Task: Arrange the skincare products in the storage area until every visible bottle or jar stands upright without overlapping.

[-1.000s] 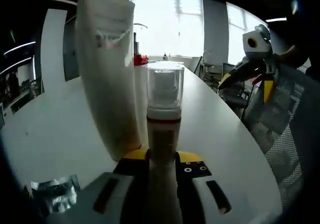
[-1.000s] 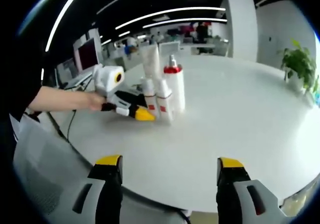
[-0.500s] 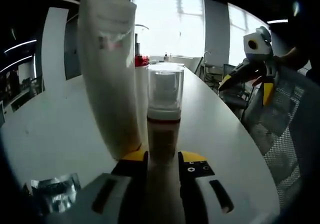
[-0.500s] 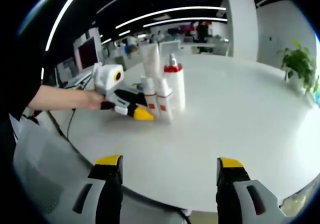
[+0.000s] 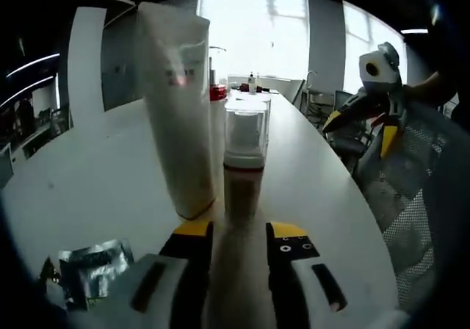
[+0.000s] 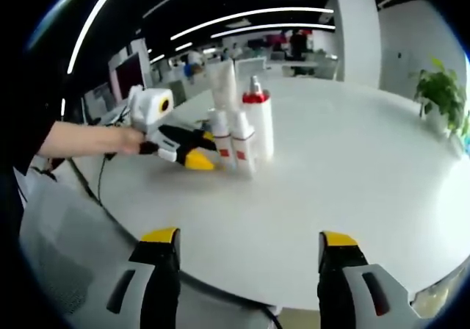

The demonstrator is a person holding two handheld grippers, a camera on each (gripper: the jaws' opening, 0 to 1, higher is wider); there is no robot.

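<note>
backing off from the cluster, the left gripper (image 6: 192,160) now sits just short of the clear-capped pump bottle (image 5: 244,169) it straddled a second ago; its jaws are parted and hold nothing. that bottle stands upright beside the tall white tube (image 5: 181,109), with a red-collared bottle (image 6: 258,128) behind, all grouped near the table (image 6: 352,189) edge on the person's side, probably to keep them compact and visible. the right gripper (image 6: 250,259) hangs wide open and empty off the near edge. broad bare tabletop lies beyond the group.
</note>
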